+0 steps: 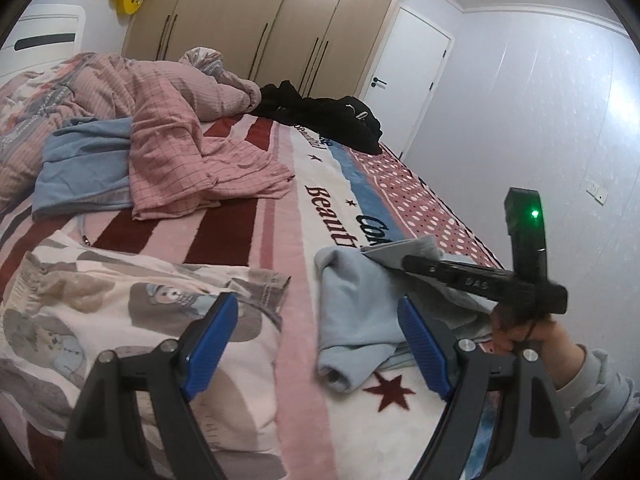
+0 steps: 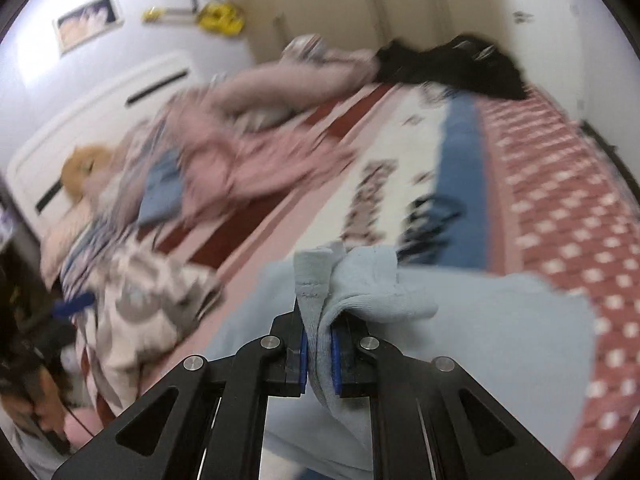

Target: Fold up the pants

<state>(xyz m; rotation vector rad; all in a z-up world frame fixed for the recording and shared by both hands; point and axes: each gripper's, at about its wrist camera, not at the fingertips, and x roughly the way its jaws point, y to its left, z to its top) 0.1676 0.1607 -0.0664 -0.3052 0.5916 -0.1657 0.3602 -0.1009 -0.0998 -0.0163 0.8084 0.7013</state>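
Light blue pants [image 1: 352,308] lie bunched on the striped blanket [image 1: 304,208] near the bed's right edge. My left gripper [image 1: 316,340] is open and empty, hovering just left of and above the pants, with its right pad [image 1: 420,344] at their edge. My right gripper [image 2: 319,354] is shut on a fold of the light blue pants [image 2: 360,292], with the cuff sticking up between the pads. In the left wrist view the right gripper [image 1: 404,261] reaches in from the right and lifts that fold. The right wrist view is blurred.
A bear-print garment [image 1: 120,320] lies at the left front. A pink checked garment [image 1: 192,160] and a blue one [image 1: 80,168] lie further back. Black clothes [image 1: 328,116] sit at the far bed edge. A wardrobe [image 1: 260,20] and door [image 1: 408,60] stand behind.
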